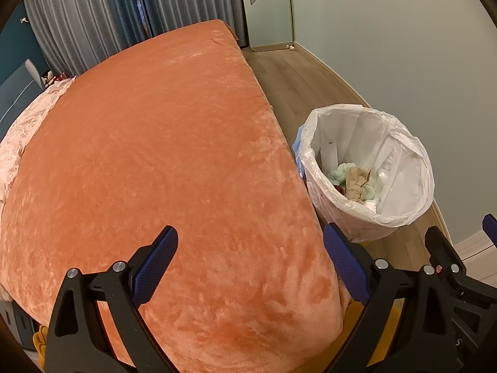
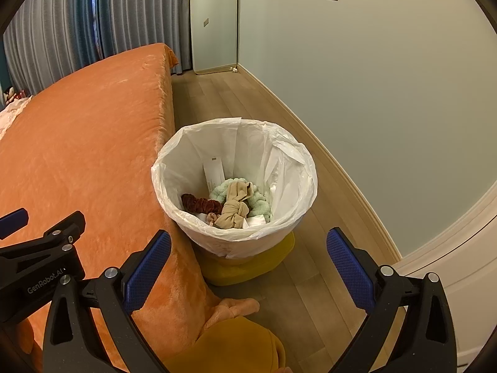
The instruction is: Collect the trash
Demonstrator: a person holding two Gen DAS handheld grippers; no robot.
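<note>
A trash bin lined with a white plastic bag [image 2: 174, 161] [image 1: 416, 168] stands on the wood floor beside the bed. Inside lie a knotted beige stocking [image 2: 233, 213] [image 1: 355, 183], a mint fluffy cloth [image 2: 261, 205], a dark red scrunchie [image 2: 198, 203] and a white paper strip [image 2: 214, 171]. My right gripper [image 2: 248, 264] hovers open just in front of the bin with nothing between its fingers. My left gripper [image 1: 251, 264] is open over the near corner of the orange bedspread [image 1: 155, 155], empty, with the bin to its right.
The bed's edge [image 2: 164, 118] runs right against the bin. A pale wall with a skirting board [image 2: 341, 168] bounds the floor strip on the right. Grey curtains [image 1: 93, 15] hang behind the bed. A mustard-yellow item [image 2: 236, 345] lies near the bottom. A yellow base [image 2: 248, 267] sits under the bin.
</note>
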